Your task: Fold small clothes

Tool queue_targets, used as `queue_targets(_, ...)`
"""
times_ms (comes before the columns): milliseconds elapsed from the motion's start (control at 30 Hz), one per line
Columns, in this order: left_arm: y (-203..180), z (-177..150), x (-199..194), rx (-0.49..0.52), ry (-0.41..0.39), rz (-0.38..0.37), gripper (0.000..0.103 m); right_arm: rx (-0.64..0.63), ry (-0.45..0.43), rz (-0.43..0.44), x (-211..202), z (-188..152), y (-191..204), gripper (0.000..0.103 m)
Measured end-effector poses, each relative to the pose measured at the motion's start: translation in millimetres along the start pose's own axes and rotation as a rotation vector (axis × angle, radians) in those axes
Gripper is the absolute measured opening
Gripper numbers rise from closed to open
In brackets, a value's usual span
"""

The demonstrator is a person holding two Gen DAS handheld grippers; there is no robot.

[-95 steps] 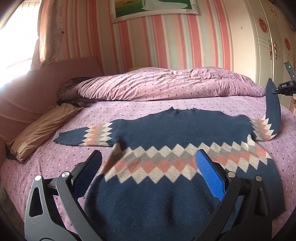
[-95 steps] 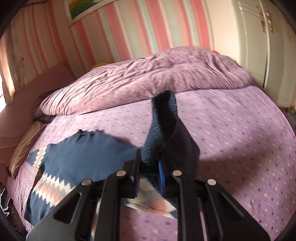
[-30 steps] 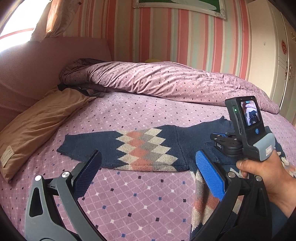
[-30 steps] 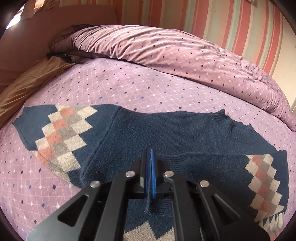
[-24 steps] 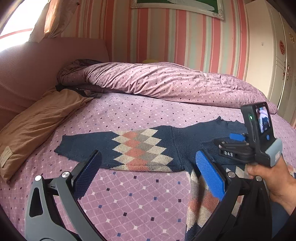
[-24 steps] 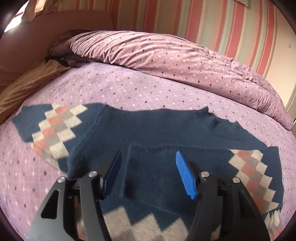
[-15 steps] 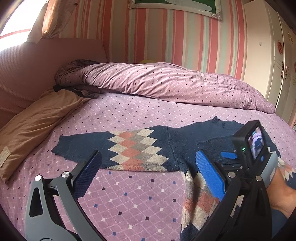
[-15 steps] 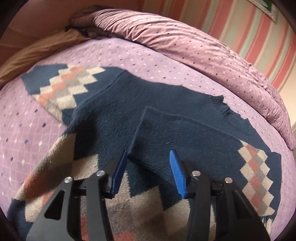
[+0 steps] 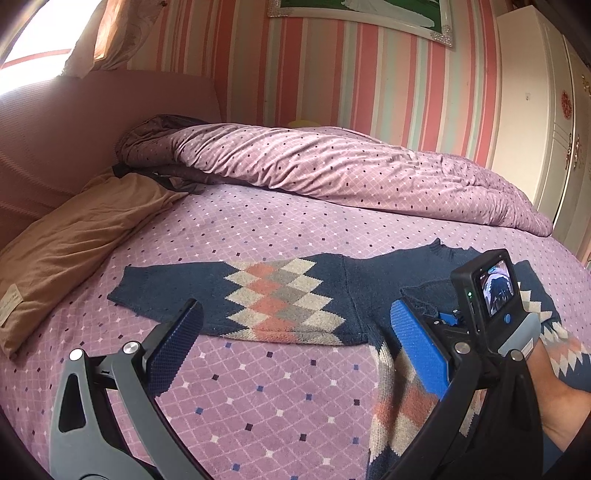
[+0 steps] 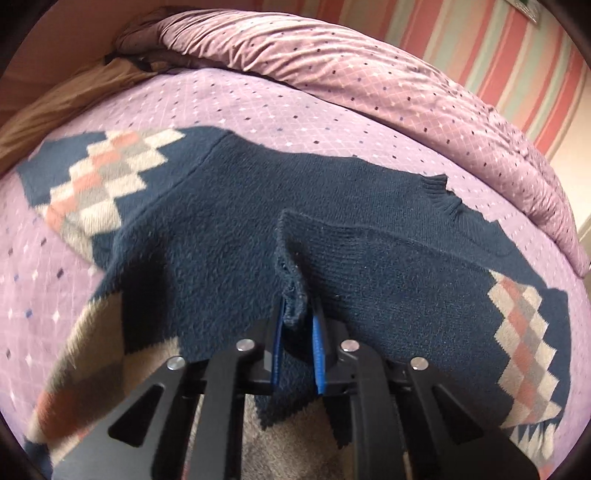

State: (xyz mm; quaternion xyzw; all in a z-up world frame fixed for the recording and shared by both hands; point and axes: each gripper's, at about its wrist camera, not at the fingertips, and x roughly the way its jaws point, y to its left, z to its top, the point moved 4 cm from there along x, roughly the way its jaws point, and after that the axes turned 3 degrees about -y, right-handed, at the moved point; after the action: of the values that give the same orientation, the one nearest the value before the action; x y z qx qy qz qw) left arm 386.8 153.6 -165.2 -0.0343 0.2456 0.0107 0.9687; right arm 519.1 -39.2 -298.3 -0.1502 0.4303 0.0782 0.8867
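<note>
Pillow tag (image 9: 8,306) — print seemingly there, too small to read.

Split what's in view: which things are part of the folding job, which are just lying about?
In the job:
- navy sweater, one sleeve folded across its body
- right gripper, jaws just closed on that sleeve's cuff
- left gripper, open, over the bedsheet

Lying about:
- bunched purple duvet
- brown pillow
- framed picture on the wall
- white wardrobe
</note>
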Motion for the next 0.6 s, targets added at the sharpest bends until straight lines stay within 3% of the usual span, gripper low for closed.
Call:
queue_targets(233,3,-2,4,-0.002,0.016,0.002,0.1,0.121,-0.077,0.061,-11,42,-2,0.011)
queue_targets(400,3,-5,6,0.0,0.024,0.007,0.1,0.133,-0.091,0.086,2,74,19,0.011)
queue_targets(533,2,-8,11,0.003,0.035,0.009,0.1,0.131,-0.015,0.085,32,63,33,0.012)
queue_targets(600,2,-9,13,0.007,0.043,0.008,0.1,0.131,0.006,0.097,41,50,34,0.022)
